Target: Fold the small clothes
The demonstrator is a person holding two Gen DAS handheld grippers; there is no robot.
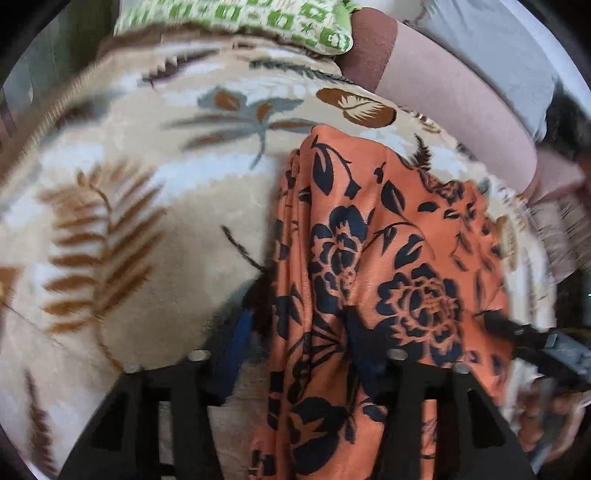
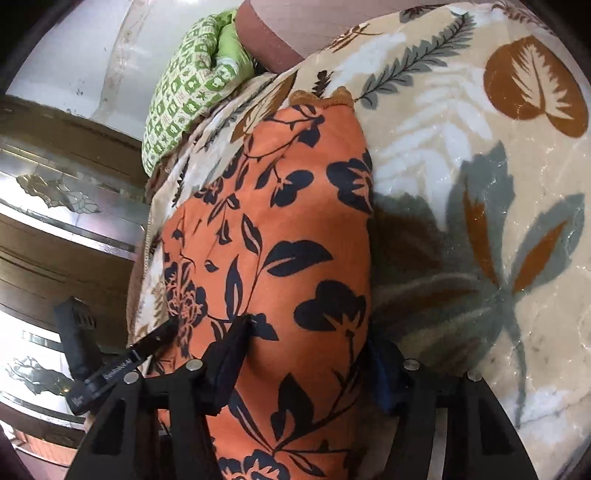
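An orange garment with a black flower print hangs and drapes over the beige leaf-patterned blanket. My left gripper is shut on the garment's near edge; the cloth runs between its fingers and hides the right one. The other gripper shows at the right in this view, also on the cloth. In the right wrist view the same orange garment fills the middle and my right gripper is shut on it, the cloth bulging over its fingers. The left gripper shows at the left.
A green and white patterned pillow lies at the far edge of the blanket, also in the right wrist view. A pink-brown headboard or cushion borders the bed. A wooden cabinet with glass panels stands beyond the bed's edge.
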